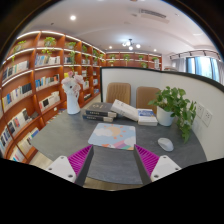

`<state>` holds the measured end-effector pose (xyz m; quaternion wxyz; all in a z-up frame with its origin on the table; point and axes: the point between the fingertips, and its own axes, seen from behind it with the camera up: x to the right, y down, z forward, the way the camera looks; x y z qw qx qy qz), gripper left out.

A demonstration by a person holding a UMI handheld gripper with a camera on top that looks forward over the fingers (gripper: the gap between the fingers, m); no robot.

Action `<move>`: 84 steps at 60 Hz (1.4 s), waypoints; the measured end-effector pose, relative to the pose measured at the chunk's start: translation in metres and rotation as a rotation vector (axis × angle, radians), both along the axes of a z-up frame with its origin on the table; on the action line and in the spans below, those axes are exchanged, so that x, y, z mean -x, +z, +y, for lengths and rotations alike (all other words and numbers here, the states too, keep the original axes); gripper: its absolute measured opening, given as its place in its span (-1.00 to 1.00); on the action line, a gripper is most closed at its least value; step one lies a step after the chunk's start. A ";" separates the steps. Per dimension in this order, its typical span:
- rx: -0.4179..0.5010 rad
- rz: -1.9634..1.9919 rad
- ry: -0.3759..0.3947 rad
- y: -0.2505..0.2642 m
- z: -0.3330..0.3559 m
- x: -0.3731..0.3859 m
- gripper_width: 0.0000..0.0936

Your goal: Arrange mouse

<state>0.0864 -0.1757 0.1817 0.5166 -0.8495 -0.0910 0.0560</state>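
**Mouse ahead and right of open tool, not yet reached**

Tool (113,165) sits at the bottom centre of the frame, fingers spread wide, magenta pads (79,157) facing each other, nothing between them. Released, holding nothing.

Mouse (165,144) lies on the grey table (70,130) at the right of the frame, just in front of the white pot of the potted plant (172,106). It is beyond the right finger and off to its right, not on the tool's centre line. Straight ahead of the fingers is a light, patterned mat (113,136), probably the mouse pad; mouse is off it, to its right. My read: next move needs a swing right and forward before closing.

Mouse's long axis is hard to call; it shows only as a small pale oval. Cable or no cable: cannot tell. Books (100,112) are stacked upper centre, an open book (134,112) beside them. Bookshelves (30,85) fill the left.
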 end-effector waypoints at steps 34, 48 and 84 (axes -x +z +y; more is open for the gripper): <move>0.202 -0.090 -0.315 -0.140 0.024 -0.188 0.70; 0.224 -0.119 -0.320 -0.165 0.102 -0.238 0.70; 0.271 -0.013 -0.264 -0.189 0.229 -0.253 0.57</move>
